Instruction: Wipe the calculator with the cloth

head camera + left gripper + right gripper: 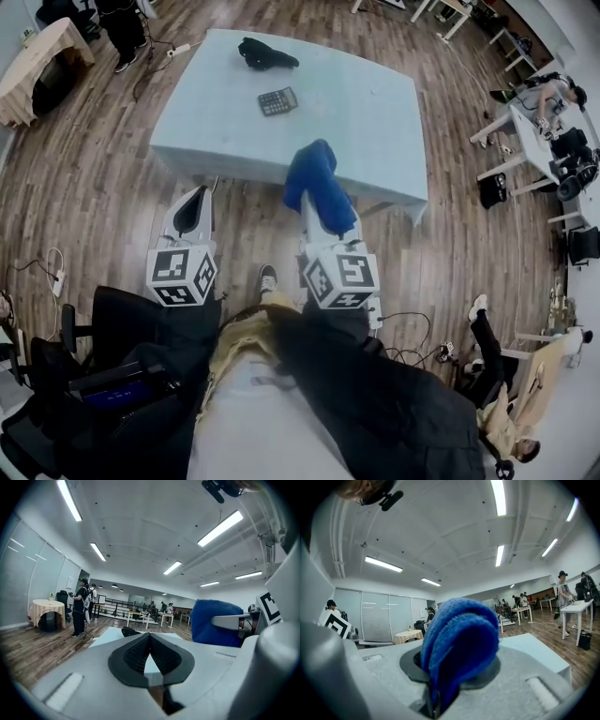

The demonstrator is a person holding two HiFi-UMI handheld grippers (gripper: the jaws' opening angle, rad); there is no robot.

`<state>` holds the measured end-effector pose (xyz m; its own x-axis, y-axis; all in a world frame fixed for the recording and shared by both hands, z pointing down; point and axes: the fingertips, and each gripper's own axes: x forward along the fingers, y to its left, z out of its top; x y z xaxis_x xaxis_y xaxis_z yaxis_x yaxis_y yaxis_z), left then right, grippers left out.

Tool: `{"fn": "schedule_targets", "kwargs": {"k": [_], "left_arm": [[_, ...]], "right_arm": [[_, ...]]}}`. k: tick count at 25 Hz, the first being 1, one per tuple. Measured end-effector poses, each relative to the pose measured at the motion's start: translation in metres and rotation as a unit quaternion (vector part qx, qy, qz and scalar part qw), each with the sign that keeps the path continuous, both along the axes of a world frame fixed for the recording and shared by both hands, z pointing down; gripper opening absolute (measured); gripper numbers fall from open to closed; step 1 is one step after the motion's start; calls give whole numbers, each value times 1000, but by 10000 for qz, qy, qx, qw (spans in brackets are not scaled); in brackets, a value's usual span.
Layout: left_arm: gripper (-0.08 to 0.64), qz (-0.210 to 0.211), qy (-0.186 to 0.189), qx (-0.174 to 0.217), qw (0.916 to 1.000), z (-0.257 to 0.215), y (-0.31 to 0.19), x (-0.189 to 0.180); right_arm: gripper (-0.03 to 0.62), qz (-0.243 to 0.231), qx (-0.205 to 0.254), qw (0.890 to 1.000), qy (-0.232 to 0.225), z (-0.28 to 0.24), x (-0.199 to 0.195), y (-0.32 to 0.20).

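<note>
A dark calculator [277, 101] lies on the pale blue table [375, 112], towards its far side. My right gripper [320, 204] hangs before the table's near edge, shut on a folded blue cloth [316, 178]. In the right gripper view the cloth [461, 634] bulges out between the jaws and hides the tips of the right gripper [457, 665]. My left gripper [199, 199] is off the table's near left corner, over the wooden floor. In the left gripper view the left gripper [150, 641] is shut with nothing in it, and the cloth [213, 620] shows at the right.
A black bundle [265, 54] lies at the table's far edge, beyond the calculator. A round draped table [33, 66] stands at far left. White desks [525, 141] and seated people are on the right. Cables [52, 267] run over the floor, and my shoe [267, 277] is below the grippers.
</note>
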<state>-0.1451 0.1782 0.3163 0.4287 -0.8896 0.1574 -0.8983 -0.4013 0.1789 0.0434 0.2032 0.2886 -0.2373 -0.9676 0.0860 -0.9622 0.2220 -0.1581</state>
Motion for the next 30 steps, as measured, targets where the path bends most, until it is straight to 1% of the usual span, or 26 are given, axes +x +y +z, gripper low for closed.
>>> {"fn": "schedule_targets", "kwargs": {"k": [5,11,15,21,26,30], "left_arm": [[1,101,-105,58,9999,-5,-38,40],[1,126,-273,-9,9995,-1,-78,71],[1,15,-408,-13,9992,-1,-102,77],[0,-81,-492,15,9988,-6,-131,90],[1,-133,-454,-61,9989,-2,-150,92],[0,-178,-393,-210,9988,10,-165,89]], "right_arm": [[95,74,-13,9999,-94,1,37,-37],[95,90,-137,9994,-298,16,73,-80],[95,12,-200,9989,-428,25,85,-108],[95,-127,-251,9976,-628,28,98,-142],[95,-181,-363,9971,-651,35,101,-157],[97,-214,-555,9963,-614,47,99,-171]]}}
